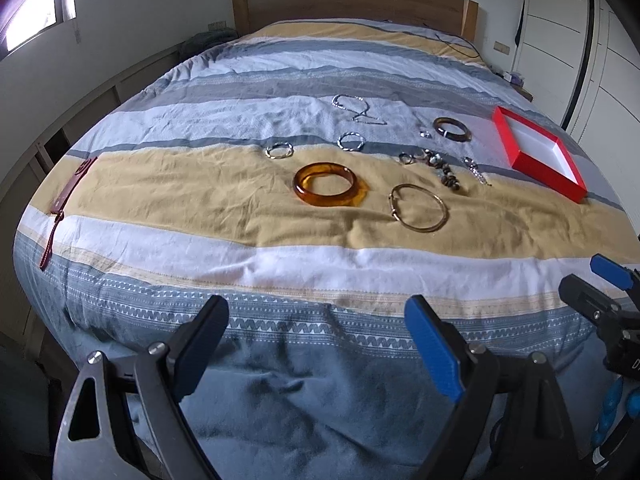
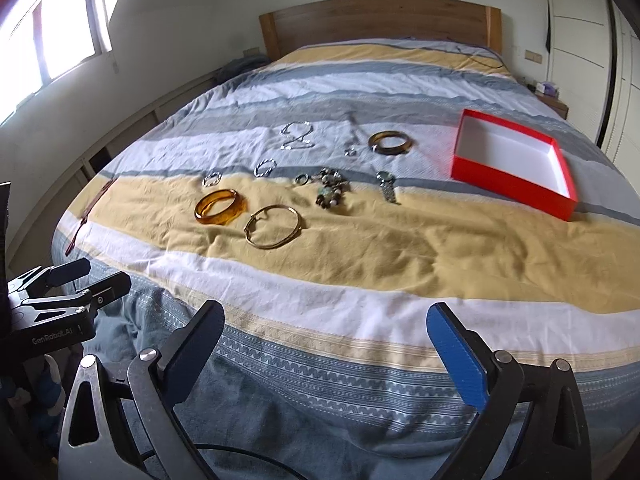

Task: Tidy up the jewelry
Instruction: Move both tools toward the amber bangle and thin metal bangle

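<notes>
Bed (image 1: 280, 216) fills both views, striped cover, wooden headboard (image 1: 352, 4) far end. Your left gripper (image 1: 316, 336) and right gripper (image 2: 326, 344) both hang over the near edge, jaws spread wide, nothing between them. Red box (image 2: 516, 196) sits far right – white inside, nothing in it. Jewelry lies loose mid-bed, left of the box: amber bangle (image 1: 330, 189), thin gold hoop (image 1: 419, 207) just right of it, dark bangle (image 1: 452, 130) further back, silver chain (image 1: 356, 110) farthest. Right view shows a watch (image 2: 387, 184) clearly – left view only blurs it. Left view shows the red strap (image 1: 68, 204) at the left edge better.
</notes>
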Action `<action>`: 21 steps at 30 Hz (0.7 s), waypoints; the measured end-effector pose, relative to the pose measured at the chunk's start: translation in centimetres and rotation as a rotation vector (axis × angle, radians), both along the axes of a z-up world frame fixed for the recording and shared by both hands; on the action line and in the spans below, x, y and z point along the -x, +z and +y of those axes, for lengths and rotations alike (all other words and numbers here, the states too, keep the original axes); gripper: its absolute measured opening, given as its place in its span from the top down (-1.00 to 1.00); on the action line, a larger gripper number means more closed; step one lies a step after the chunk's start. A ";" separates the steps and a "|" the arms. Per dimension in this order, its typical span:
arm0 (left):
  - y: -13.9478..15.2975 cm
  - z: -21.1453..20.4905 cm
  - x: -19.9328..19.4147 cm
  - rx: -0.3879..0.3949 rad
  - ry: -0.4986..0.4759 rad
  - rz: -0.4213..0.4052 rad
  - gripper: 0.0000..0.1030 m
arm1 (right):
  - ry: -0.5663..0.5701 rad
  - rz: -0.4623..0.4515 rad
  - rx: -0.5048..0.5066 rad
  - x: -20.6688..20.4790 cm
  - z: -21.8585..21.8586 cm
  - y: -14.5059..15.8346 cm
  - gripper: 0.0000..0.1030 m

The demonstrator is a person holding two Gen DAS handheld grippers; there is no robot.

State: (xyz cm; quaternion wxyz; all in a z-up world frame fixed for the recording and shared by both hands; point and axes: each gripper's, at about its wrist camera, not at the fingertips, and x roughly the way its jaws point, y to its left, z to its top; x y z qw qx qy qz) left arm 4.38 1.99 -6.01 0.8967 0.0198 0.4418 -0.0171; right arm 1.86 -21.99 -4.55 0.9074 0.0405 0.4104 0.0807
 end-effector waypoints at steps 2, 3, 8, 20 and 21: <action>-0.5 0.3 -0.6 -0.005 0.011 0.008 -0.74 | 0.006 0.012 0.001 -0.6 0.3 -0.5 -0.93; -0.8 0.4 -0.9 -0.007 0.015 0.012 -0.74 | 0.008 0.017 0.001 -0.9 0.5 -0.7 -0.93; -1.8 0.8 -2.8 -0.012 0.027 0.040 -0.74 | 0.018 0.030 0.004 -2.6 1.1 -1.2 -0.91; -3.5 1.7 -7.1 -0.012 0.047 0.089 -0.74 | 0.061 0.128 -0.024 -7.0 3.0 -3.4 -0.74; -3.6 1.8 -7.5 -0.011 0.049 0.090 -0.74 | 0.062 0.135 -0.026 -7.3 3.1 -3.5 -0.73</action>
